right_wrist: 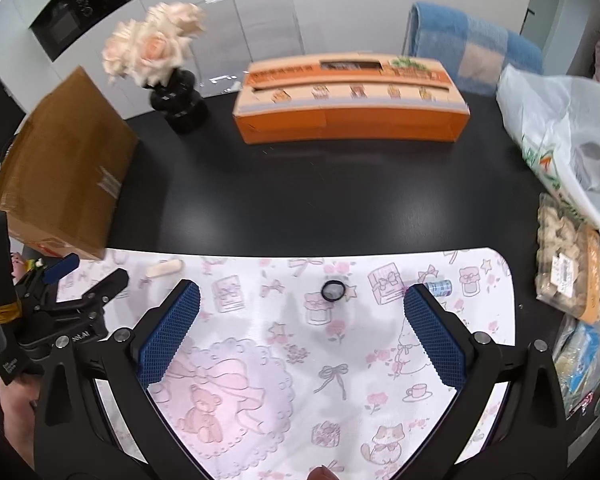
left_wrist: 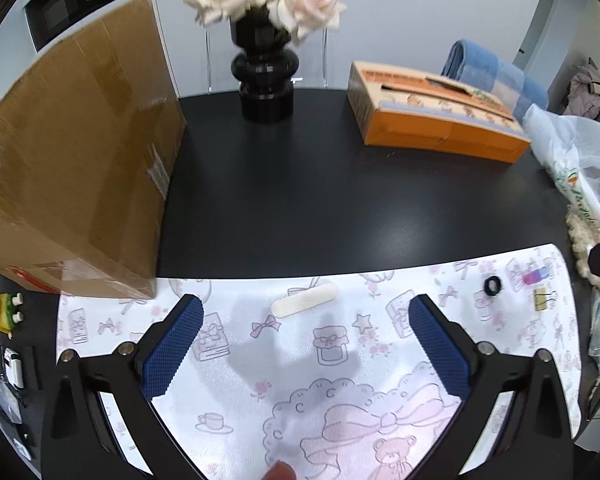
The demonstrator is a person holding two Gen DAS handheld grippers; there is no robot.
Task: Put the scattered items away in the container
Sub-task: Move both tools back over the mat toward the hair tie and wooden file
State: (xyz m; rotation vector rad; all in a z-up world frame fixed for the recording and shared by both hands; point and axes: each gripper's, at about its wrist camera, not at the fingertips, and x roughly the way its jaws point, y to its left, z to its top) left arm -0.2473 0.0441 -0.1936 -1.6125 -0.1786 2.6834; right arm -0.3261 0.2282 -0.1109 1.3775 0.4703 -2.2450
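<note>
Black table [left_wrist: 300,200] bears: patterned mat [left_wrist: 260,360], cardboard box [left_wrist: 72,168], black vase [left_wrist: 265,76], orange box [left_wrist: 432,116], plastic bag [left_wrist: 580,160].

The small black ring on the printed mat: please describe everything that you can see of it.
The black ring is a small round band, dark and fairly thick, with an open middle through which the mat shows. Its material cannot be told; it looks like rubber or plastic. It lies flat on the mat's far part, near a printed jar and star. Nothing else touches it. It lies ahead of the open right gripper, between the lines of its fingers. The left wrist view shows it to the right, near a yellow binder clip.
</note>
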